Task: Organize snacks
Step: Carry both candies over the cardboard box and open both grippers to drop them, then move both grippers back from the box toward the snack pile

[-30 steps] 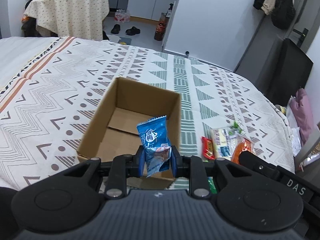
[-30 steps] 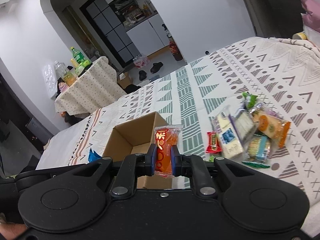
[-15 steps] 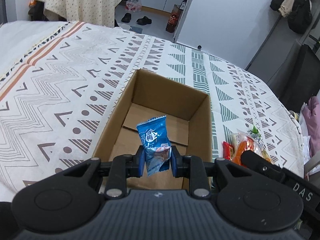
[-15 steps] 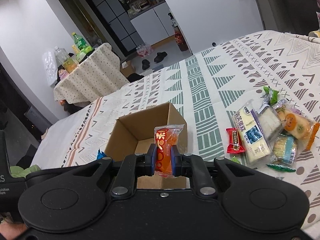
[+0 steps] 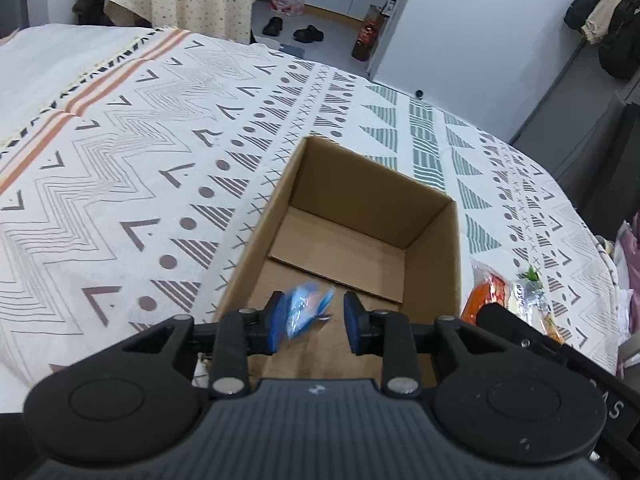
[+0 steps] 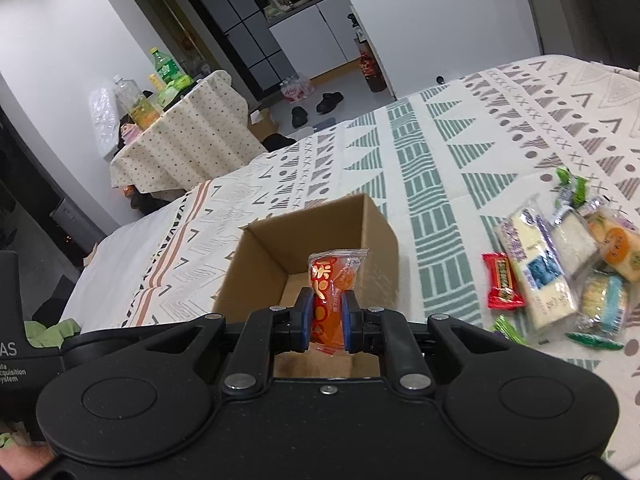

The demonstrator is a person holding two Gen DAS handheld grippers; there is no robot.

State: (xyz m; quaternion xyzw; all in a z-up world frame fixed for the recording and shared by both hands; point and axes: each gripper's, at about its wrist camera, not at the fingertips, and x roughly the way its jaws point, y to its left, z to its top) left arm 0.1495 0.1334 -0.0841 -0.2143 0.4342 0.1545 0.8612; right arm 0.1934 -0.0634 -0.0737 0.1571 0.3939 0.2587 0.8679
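Orange packet (image 6: 330, 300) in right tongs (image 6: 327, 322) — printed characters unreadable, "AS" alongside.

Pretty lived-in room: a bed with a cream geometric-print bedspread (image 5: 168, 152) fills most of the view. At 11 o'clock there's a table under a dotted cream tablecloth (image 6: 188, 136) with drink bottles (image 6: 164, 68) on it. At 12, grey floor (image 6: 340, 88), black slippers (image 6: 330, 101), white cabinets (image 6: 316, 36).
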